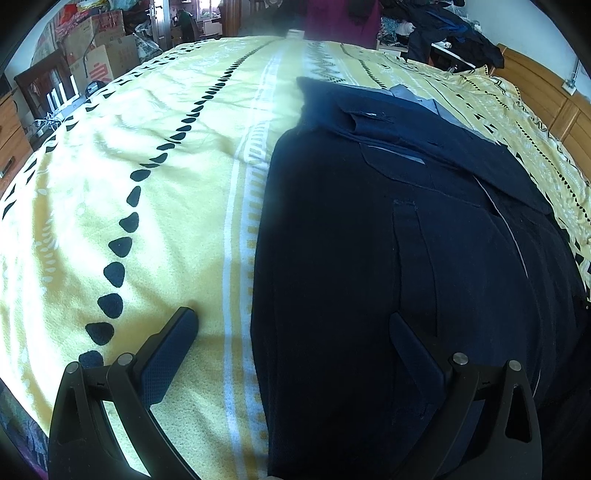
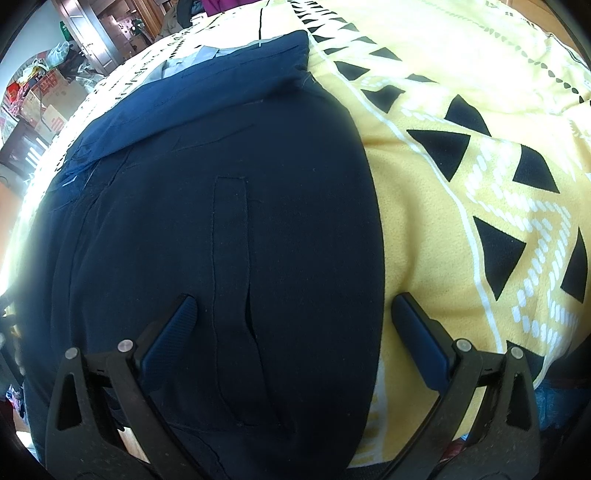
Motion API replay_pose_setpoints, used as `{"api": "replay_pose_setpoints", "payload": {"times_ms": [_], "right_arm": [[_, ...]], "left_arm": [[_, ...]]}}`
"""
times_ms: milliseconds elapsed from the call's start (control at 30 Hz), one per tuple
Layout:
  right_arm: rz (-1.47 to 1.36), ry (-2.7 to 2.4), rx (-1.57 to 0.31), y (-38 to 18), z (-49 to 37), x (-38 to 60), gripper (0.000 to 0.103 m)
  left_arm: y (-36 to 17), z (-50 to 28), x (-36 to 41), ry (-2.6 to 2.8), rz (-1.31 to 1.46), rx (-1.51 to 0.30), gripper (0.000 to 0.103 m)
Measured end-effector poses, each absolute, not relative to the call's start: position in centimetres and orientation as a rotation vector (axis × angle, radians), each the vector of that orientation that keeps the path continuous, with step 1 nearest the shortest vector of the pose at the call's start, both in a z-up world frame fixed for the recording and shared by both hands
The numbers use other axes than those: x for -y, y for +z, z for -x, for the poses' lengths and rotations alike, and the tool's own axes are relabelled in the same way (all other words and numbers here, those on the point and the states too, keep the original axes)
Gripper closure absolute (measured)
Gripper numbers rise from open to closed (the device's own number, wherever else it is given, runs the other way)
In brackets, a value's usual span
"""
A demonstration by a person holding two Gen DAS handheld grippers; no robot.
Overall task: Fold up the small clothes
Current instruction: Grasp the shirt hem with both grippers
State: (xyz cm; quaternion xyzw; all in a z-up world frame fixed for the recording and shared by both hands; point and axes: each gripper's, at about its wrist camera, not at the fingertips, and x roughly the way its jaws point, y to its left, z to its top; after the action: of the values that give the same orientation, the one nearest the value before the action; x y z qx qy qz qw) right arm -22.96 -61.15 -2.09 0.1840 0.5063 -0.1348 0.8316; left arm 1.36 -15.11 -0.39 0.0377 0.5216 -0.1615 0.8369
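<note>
Left wrist view first: what holds things there?

— Brown cardboard boxes (image 1: 107, 55) stand stacked beyond the far left corner of the yellow patterned fleece blanket (image 1: 155, 206); what is in them I cannot tell. A heap of dark clothes (image 1: 454, 33) lies past the blanket's far right side, near a wooden headboard (image 1: 546, 92).

— And the thing to be folded?

— The dark navy cloth garment (image 1: 388, 258) lies flat on the blanket, with a grey lining showing at its far end. It covers the blanket's right part in this view.

— The left gripper (image 1: 291, 325)?

— Spread wide and holding nothing. One blue-padded finger sits over bare blanket just beside the garment's left edge, the other over the garment itself. Whether either pad presses down, I cannot tell.

— Right wrist view?

— The same garment (image 2: 221, 221) fills the blanket's (image 2: 480, 166) left part. The right gripper (image 2: 293, 310) is also spread wide and holds nothing: one finger over the garment, the other over the blanket just off the garment's right edge. A long stitched seam runs between the fingers.
</note>
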Motion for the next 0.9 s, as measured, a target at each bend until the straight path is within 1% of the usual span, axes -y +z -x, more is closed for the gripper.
{"api": "replay_pose_setpoints", "payload": {"times_ms": [133,300,433,533,633,700,733,767,833,900], "right_arm": [[-0.412,-0.288,-1.064,-2.1,22.7,61.5,0.0],[-0.403,-0.26,-1.077,-1.3,23.3,61.4,0.0],[-0.415,-0.224,-1.036,1.2,26.0,61.5,0.0],[-0.417,-0.183,-1.03,2.8,28.4,61.0,0.0],[-0.414,-0.145,-1.066,2.8,30.0,60.2,0.002],[-0.407,-0.102,-1.096,2.6,30.9,59.4,0.008],[-0.408,-0.081,-1.107,2.5,31.2,58.8,0.016],[-0.409,-0.054,-1.122,2.2,31.5,58.2,0.023],[-0.391,-0.01,-1.161,1.4,31.7,57.0,0.029],[-0.348,-0.004,-1.172,1.0,32.1,56.1,0.029]], "left_arm": [[-0.5,-1.7,14.9,-0.356,-0.058,-1.11,0.0],[0.3,-2.1,14.8,-0.394,-0.056,-1.17,0.001],[2.9,-1.1,11.8,-0.508,0.066,-1.21,0.005],[4.8,1.1,8.7,-0.544,0.059,-1.196,0.005],[5.7,4.1,6.0,-0.575,0.03,-1.205,0.006],[5.7,6.1,5.2,-0.61,0.036,-1.231,0.013],[5.6,6.9,5.0,-0.632,0.041,-1.24,0.022],[5.4,7.8,5.1,-0.66,0.052,-1.252,0.032],[4.8,8.7,5.5,-0.699,0.066,-1.271,0.039],[3.8,9.0,6.3,-0.718,0.075,-1.294,0.041]]}}
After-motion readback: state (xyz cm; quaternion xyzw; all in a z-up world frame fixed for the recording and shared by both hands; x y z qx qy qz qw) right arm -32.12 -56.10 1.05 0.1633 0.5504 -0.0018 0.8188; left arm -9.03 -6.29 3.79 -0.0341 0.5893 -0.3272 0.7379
